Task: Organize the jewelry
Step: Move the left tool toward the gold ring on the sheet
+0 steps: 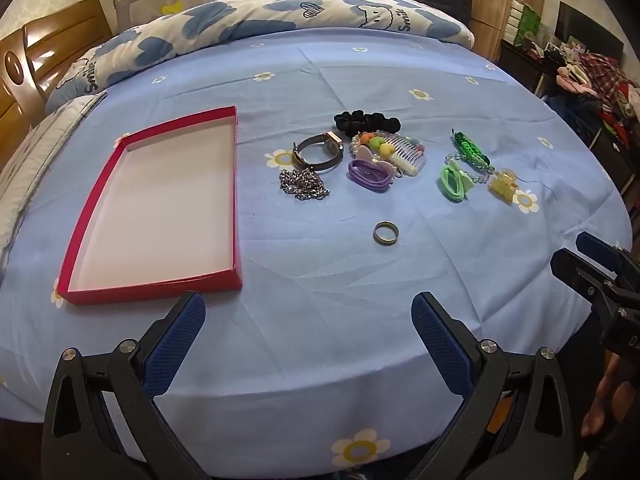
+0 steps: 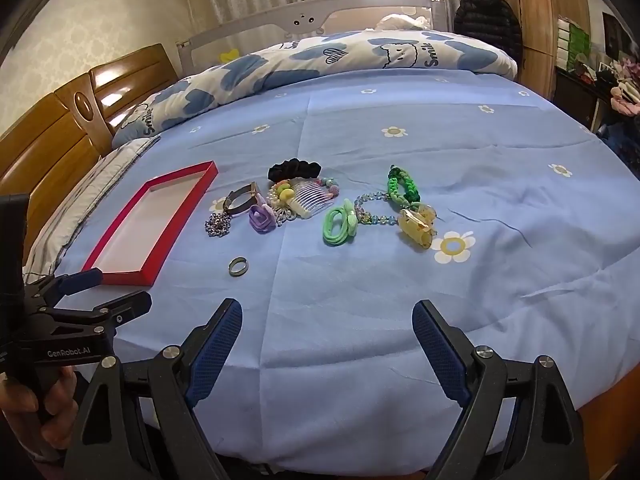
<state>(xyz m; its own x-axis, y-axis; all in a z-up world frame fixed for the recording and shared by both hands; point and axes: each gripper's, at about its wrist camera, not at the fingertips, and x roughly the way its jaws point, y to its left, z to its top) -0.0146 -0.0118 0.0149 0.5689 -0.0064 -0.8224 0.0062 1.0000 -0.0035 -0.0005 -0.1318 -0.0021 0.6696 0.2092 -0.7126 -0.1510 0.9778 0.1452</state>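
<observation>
A shallow red tray (image 1: 82,242) with a white floor lies empty on the blue bedsheet at the left; it also shows in the right wrist view (image 2: 120,236). Right of it lie a watch (image 1: 320,154), a silver chain (image 1: 304,186), a black scrunchie (image 1: 366,120), a clear comb (image 1: 406,152), a purple hair tie (image 1: 368,176), a green hair tie (image 1: 454,184), a green braided bracelet (image 1: 472,148) and a yellow claw clip (image 1: 502,188). A metal ring (image 1: 385,233) lies alone nearer me. My left gripper (image 1: 308,320) is open and empty near the bed's front edge. My right gripper (image 2: 326,328) is open and empty.
A blue-and-white quilt (image 1: 280,16) is bunched along the far side of the bed. A wooden headboard (image 1: 36,64) stands at the left. A cluttered dark shelf (image 1: 580,80) with clothes stands at the right. A grey pillow (image 1: 36,152) lies left of the tray.
</observation>
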